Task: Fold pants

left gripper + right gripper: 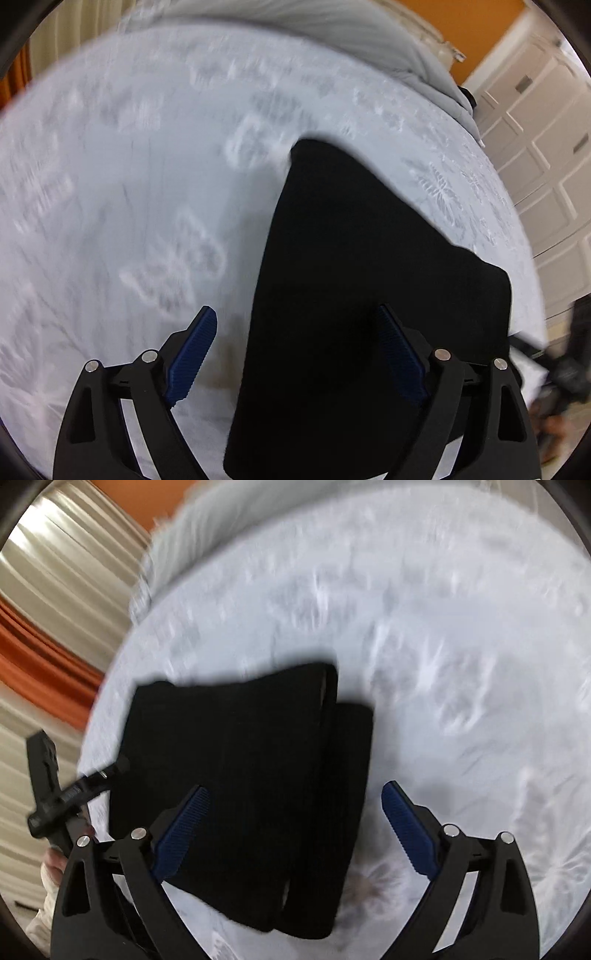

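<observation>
Left wrist view puts my left tool (297, 349) spread wide above the near end of the black pants (354, 295), nothing clamped: one blue pad (194, 354) hangs over the pale bedspread (129, 166) just off the pants' long side edge, the other over the dark cloth itself. The pants lie folded flat on the bed, and I take them as my landmark. Beyond their far corner the spread runs bare up to a grey pillow (332, 40); on the side away from the wardrobe doors (546, 155) there is wide open bed. Toward those doors only a narrow strip of spread remains before the bed's edge.

From the right wrist view, my right tool (295, 827) is likewise released, its pads apart, straddling the pants' (240, 775) stacked edge where two layers step one past the other. Past that edge lies open bedspread (461, 646). On the opposite side of the pants the bed ends close by, with the left tool (70, 786) and a hand (51, 864) just outside it, curtains (55, 590) behind. Both views are motion-blurred.
</observation>
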### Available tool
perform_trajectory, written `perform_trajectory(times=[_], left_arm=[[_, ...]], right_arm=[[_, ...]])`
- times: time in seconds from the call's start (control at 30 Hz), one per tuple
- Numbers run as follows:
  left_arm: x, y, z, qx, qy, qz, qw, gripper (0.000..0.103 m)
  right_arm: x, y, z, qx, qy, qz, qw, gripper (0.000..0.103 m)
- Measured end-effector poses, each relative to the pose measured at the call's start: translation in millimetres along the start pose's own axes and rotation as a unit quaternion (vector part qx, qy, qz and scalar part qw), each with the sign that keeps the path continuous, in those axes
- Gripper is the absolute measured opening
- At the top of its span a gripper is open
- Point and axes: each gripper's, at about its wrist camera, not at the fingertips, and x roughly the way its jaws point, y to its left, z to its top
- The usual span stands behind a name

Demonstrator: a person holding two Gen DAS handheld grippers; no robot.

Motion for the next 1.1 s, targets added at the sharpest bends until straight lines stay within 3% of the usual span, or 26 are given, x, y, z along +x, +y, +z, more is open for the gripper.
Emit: perform_trajectory(times=[0.03, 0.07, 0.1, 0.13, 0.17, 0.2, 0.23, 0.37, 0.4, 0.47, 0.5, 0.53, 0.57, 0.6, 0.67, 0.73, 0.77, 0.9, 1.03, 1.07, 1.1], left_arm=[[9.9, 11.0, -1.6, -0.028, 0.023, -0.032, 0.9988, 0.087], [18.7, 19.5, -3.7, -0.052, 0.040, -0.062, 0.9959, 0.087], [19.1, 22.6, -5.1, -0.057, 0.028, -0.074, 0.9952, 0.086], [17.7, 19.6, -4.1, -0.045, 0.024, -0.081, 0.9954, 0.074], [16.4, 15.2, -2.6, -0.030, 0.026, -0.097, 0.9945, 0.047], [12.7, 12.2, -1.1, -0.023, 0.026, -0.098, 0.9946, 0.044], [4.5, 13.1, -1.0, -0.031, 0.015, -0.104, 0.9939, 0.034], [-48.9, 9.4, -3.7, -0.022, -0.019, -0.143, 0.9893, 0.033], [-59.3, 9.3, -6.1, -0.014, -0.028, -0.131, 0.9909, 0.033], [-65.3, 19.4, -12.9, -0.013, -0.039, -0.082, 0.9958, 0.044], [-60.1, 24.9, -17.3, -0.014, -0.036, -0.050, 0.9980, 0.046], [-48.6, 29.3, -20.9, -0.012, -0.022, -0.001, 0.9997, 0.048], [-38.2, 31.8, -23.5, -0.012, -0.005, 0.034, 0.9993, 0.051], [-33.5, 33.5, -25.7, -0.013, -0.002, 0.042, 0.9990, 0.053], [-44.4, 23.2, -27.6, 0.007, -0.033, 0.053, 0.9980, 0.054], [-60.6, 1.9, -30.3, 0.054, -0.081, 0.084, 0.9918, 0.059], [-66.3, -9.0, -29.8, 0.075, -0.103, 0.091, 0.9877, 0.066], [-67.5, -51.0, -33.1, 0.148, -0.149, 0.119, 0.9704, 0.070], [-54.3, -65.4, -27.9, 0.171, -0.143, 0.121, 0.9672, 0.070], [-51.5, -67.4, -28.0, 0.172, -0.142, 0.121, 0.9673, 0.070], [-51.6, -71.6, -29.6, 0.172, -0.141, 0.122, 0.9672, 0.070]], right_arm=[[7.7, -1.3, -0.9, 0.011, 0.006, 0.006, 1.000, 0.096], [8.1, -0.4, -2.2, 0.011, -0.019, 0.015, 1.000, 0.093], [6.8, 6.1, -1.0, -0.007, -0.031, 0.020, 0.999, 0.083], [4.2, 12.1, 1.1, -0.016, -0.037, 0.026, 0.999, 0.064], [-4.5, 16.8, 3.5, -0.012, -0.051, 0.030, 0.998, 0.048], [-15.2, 23.2, 5.3, -0.019, -0.066, 0.045, 0.997, 0.042], [-32.7, 34.2, 6.9, -0.032, -0.087, 0.067, 0.993, 0.040], [-72.5, 65.9, 2.8, -0.080, -0.130, 0.119, 0.981, 0.037], [-69.5, 71.8, 2.5, -0.093, -0.128, 0.106, 0.982, 0.039], [-40.1, 70.0, 6.1, -0.096, -0.096, 0.035, 0.990, 0.058], [-28.0, 65.2, 7.6, -0.091, -0.080, 0.002, 0.993, 0.062], [-8.9, 54.6, 9.7, -0.074, -0.058, -0.073, 0.993, 0.062], [-7.3, 44.9, 7.7, -0.064, -0.058, -0.091, 0.992, 0.063], [-9.9, 44.3, 7.1, -0.057, -0.065, -0.080, 0.993, 0.063], [-30.4, 53.1, 6.0, -0.062, -0.101, -0.028, 0.993, 0.063], [-43.7, 79.6, 3.2, -0.111, -0.134, -0.021, 0.984, 0.065], [-40.9, 88.0, 2.5, -0.128, -0.138, -0.027, 0.982, 0.071], [-7.6, 99.1, 8.9, -0.142, -0.113, -0.077, 0.980, 0.075], [14.6, 83.7, 26.1, -0.119, -0.097, -0.049, 0.987, 0.075], [17.8, 84.3, 25.6, -0.122, -0.103, -0.044, 0.986, 0.057], [20.7, 87.5, 26.7, -0.132, -0.102, -0.041, 0.985, 0.046]])
